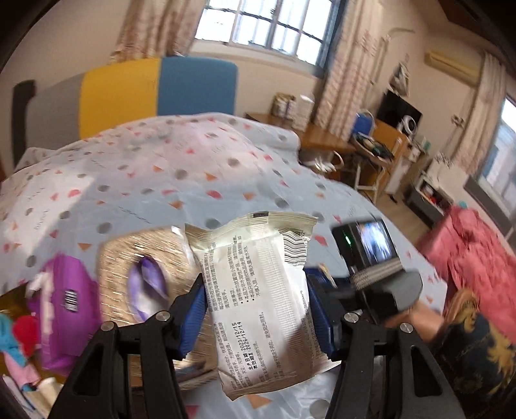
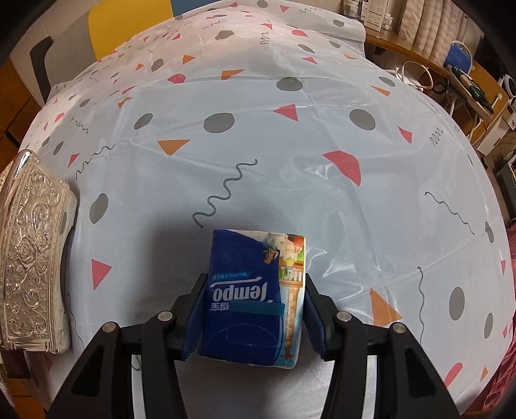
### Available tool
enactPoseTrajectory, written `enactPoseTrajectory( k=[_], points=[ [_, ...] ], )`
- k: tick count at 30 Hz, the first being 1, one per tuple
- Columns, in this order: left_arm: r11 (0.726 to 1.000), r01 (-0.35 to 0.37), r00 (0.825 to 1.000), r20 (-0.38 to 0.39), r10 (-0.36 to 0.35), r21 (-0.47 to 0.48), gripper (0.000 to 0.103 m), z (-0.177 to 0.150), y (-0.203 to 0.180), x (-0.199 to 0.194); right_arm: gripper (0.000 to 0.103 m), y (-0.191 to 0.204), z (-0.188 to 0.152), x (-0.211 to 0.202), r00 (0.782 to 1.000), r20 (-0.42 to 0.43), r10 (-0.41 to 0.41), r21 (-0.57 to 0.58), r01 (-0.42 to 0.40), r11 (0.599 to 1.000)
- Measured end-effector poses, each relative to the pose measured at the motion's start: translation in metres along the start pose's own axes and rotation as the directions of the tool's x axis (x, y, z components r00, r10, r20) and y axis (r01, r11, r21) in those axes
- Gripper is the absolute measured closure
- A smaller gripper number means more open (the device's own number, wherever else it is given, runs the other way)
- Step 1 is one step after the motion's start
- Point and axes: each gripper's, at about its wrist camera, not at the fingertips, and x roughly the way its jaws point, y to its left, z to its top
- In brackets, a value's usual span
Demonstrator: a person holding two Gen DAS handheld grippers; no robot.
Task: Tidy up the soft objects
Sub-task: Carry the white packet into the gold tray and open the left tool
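Left gripper (image 1: 254,309) pinches a cream wet-wipe pack (image 1: 258,299) between its blue pads, gripped mid-body. Pack is flat and crinkled, printed back facing the camera with small text and date stamps, top seal sticking out ahead of the fingers, bottom corner hanging below them. It sits above the bed surface, not resting on it.

Right gripper (image 2: 253,309) is clamped on a dark blue Tempo tissue pack (image 2: 254,299), logo upside down in the right wrist view, a colourful picture strip down its right edge. Whether the pack touches the cover below, cannot tell.

Surface under both: pale blue bed cover (image 2: 258,161) with grey dots, red and orange triangles, dark squiggles, lightly creased. Room beyond the left gripper: yellow and blue headboard (image 1: 158,87), window (image 1: 267,25) with curtains, wooden desk (image 1: 322,138) off to the right.

Nearby: embossed silver tissue box (image 2: 32,258) far left of the right gripper; from the left wrist the same box (image 1: 145,267) sits just left of the wipe pack, purple tissue poking out. A purple pack (image 1: 67,306) lies further left. Pink fabric (image 1: 467,258) to the right. Bed ahead of both tools is open.
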Motion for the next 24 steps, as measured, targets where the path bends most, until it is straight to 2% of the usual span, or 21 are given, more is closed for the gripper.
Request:
enactPoseTrajectory(
  k=[6,11,16,24],
  points=[
    [0.994,-0.061,0.996,0.065,0.068,-0.096,0.044,0.005,0.051,-0.042,0.049,0.005,-0.002,0.0,1.0,0.006,-0.013,-0.019,0.014,1.0],
    [0.97,-0.145,0.983,0.084,0.163,-0.193,0.044,-0.011,0.108,-0.076,0.049,0.008,-0.003,0.0,1.0,0.011,-0.024,-0.035,0.025,0.999],
    [0.925,-0.263,0.956,0.052,0.288,-0.275,0.044,-0.041,0.17,-0.101,0.049,0.013,-0.005,0.001,0.999,0.021,-0.041,-0.059,0.042,0.997],
    [0.808,-0.436,0.89,-0.055,0.453,-0.396,0.044,-0.089,0.268,-0.126,0.049,0.022,-0.01,0.001,0.998,0.028,-0.056,-0.067,0.058,0.996]
  ],
)
